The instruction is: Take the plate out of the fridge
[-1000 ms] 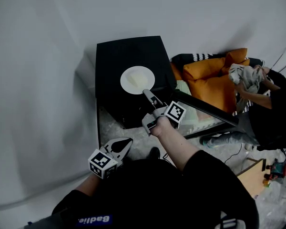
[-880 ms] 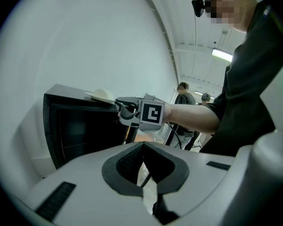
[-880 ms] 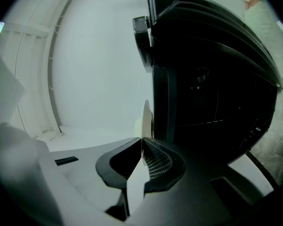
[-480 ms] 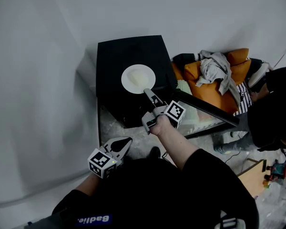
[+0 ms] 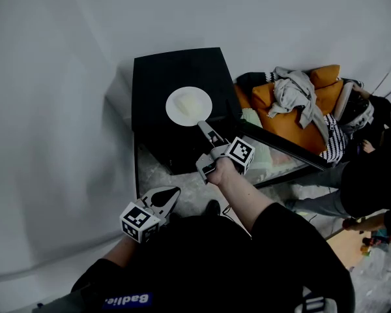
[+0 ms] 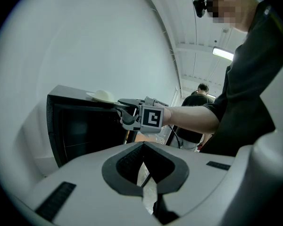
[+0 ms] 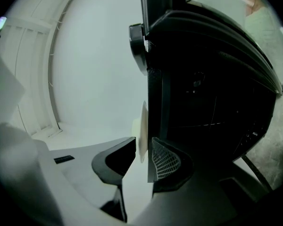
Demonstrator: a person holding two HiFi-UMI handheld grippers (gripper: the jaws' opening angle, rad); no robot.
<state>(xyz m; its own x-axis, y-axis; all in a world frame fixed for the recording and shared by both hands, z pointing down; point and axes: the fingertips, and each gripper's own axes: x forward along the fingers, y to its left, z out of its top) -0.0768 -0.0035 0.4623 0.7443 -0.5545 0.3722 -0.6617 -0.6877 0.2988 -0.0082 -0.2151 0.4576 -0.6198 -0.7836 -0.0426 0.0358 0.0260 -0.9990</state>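
Note:
A white plate (image 5: 189, 105) lies on top of the black fridge (image 5: 158, 70), whose door (image 5: 283, 147) stands open to the right. My right gripper (image 5: 201, 124) reaches level to the plate's near rim. Its jaws have just been opening. In the right gripper view the plate's edge (image 7: 142, 126) stands between the jaws, and the left pad is apart from it, so the right gripper (image 7: 144, 147) is open. My left gripper (image 5: 174, 190) hangs low in front of the fridge, shut on nothing. The left gripper view shows the plate (image 6: 103, 96) and the right gripper (image 6: 120, 103) from the side.
Orange cushions (image 5: 293, 119) with a grey cloth (image 5: 293, 90) lie right of the fridge. People (image 5: 371, 175) are at the right edge. A white wall runs behind and to the left. Light gravel-like floor (image 5: 163, 178) shows below the fridge front.
The plate and both grippers stay where they were. At the right, the grey cloth has gone from a person's hands onto the orange cushions, and the people there have shifted.

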